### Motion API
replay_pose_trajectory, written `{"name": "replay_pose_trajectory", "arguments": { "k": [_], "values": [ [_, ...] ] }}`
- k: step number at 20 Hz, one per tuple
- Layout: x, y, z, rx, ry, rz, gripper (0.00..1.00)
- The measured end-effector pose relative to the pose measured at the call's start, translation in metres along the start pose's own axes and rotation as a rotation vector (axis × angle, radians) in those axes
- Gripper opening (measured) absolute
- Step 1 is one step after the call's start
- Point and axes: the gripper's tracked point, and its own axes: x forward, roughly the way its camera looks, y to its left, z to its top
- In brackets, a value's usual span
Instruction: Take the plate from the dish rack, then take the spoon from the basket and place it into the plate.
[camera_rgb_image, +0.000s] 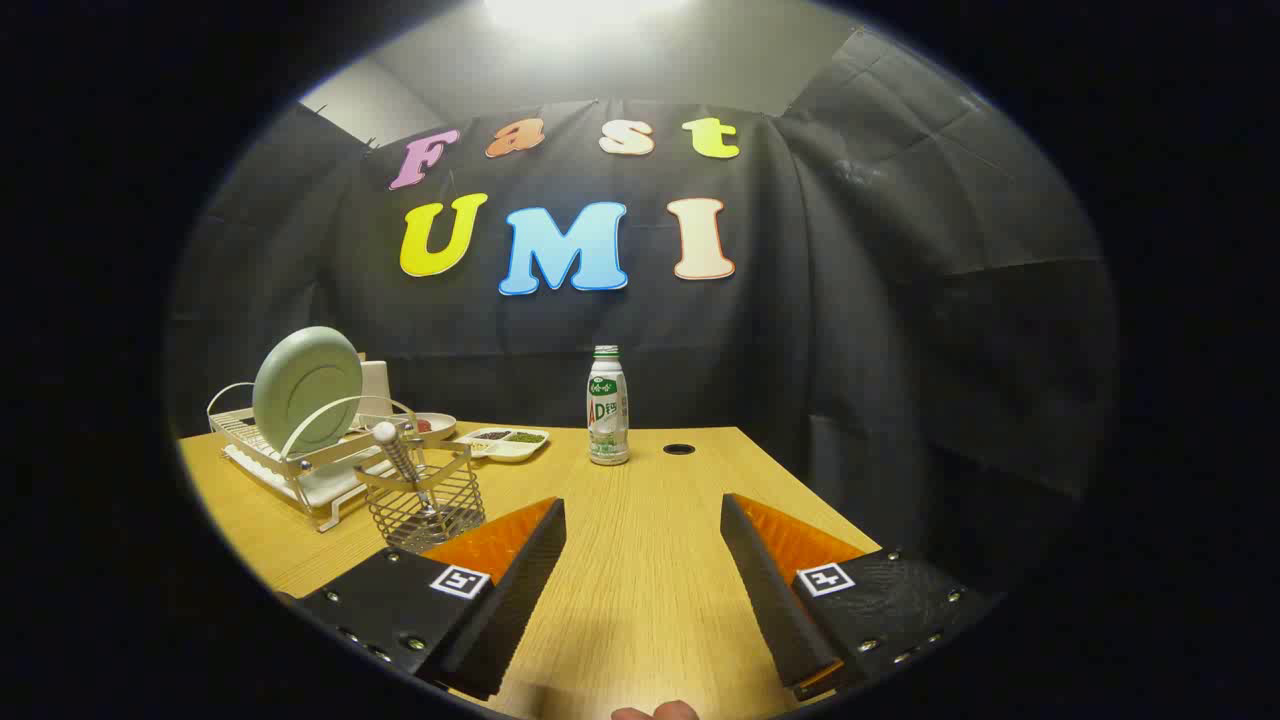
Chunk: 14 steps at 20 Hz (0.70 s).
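Observation:
A pale green plate (305, 388) stands upright on its edge in the white wire dish rack (262, 460), far ahead and to the left of my fingers. In front of the rack stands a wire mesh basket (425, 512), just beyond my left finger. A spoon (398, 457) sticks out of the basket, its ribbed handle and round knob pointing up. My gripper (643, 505) is open above the bare wooden table (640, 580), with nothing between its fingers.
A white drink bottle (608, 407) with a green label stands straight ahead, mid-table. A small white tray (503, 441) with food lies behind the basket, beside a small dish. A round cable hole (679, 449) sits right of the bottle. The table's right edge runs close by.

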Motion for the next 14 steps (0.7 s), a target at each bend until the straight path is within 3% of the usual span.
{"name": "replay_pose_trajectory", "arguments": {
  "k": [7, 14],
  "values": [
    [0.064, 0.002, 0.027, 0.059, -0.034, 0.028, 0.96],
    [0.024, -0.005, 0.116, 0.033, -0.060, 0.005, 0.96]
  ]
}}
